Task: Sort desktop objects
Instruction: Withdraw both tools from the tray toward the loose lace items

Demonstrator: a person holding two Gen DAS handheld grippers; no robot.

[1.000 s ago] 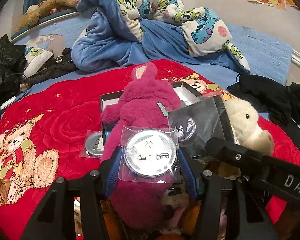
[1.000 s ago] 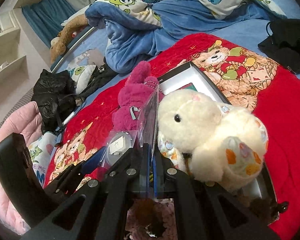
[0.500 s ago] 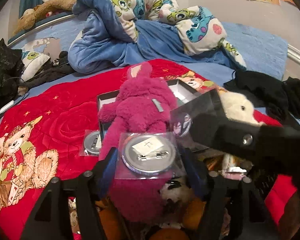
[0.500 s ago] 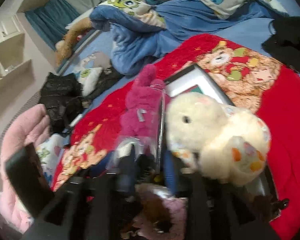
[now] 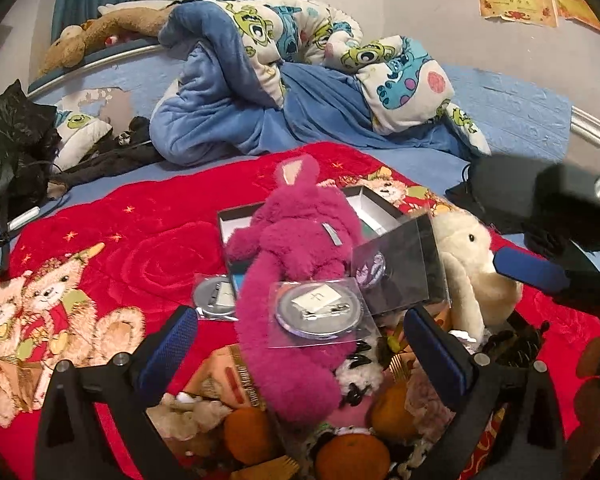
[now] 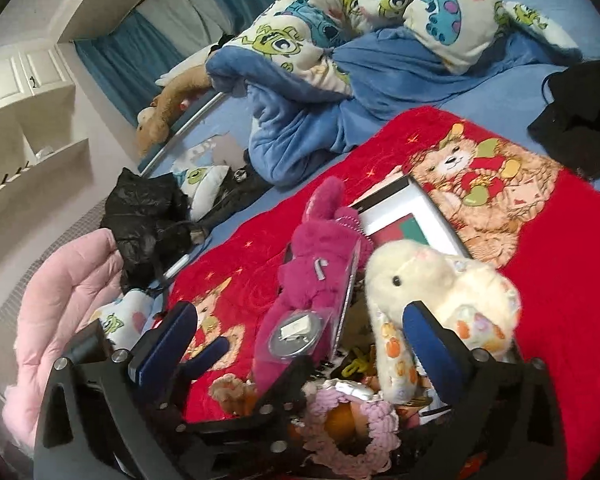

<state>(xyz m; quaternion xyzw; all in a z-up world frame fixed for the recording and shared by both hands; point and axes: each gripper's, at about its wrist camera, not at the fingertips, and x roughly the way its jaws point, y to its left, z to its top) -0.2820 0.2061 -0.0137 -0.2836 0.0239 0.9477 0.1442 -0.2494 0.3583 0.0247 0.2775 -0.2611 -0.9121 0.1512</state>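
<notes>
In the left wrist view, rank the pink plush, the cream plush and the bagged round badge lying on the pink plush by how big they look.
1. pink plush
2. cream plush
3. bagged round badge, though it lies nearest the camera

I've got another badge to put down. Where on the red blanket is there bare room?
Bare red blanket lies between the magenta plush and the printed bears. Around the open box and cream plush it is crowded.
</notes>
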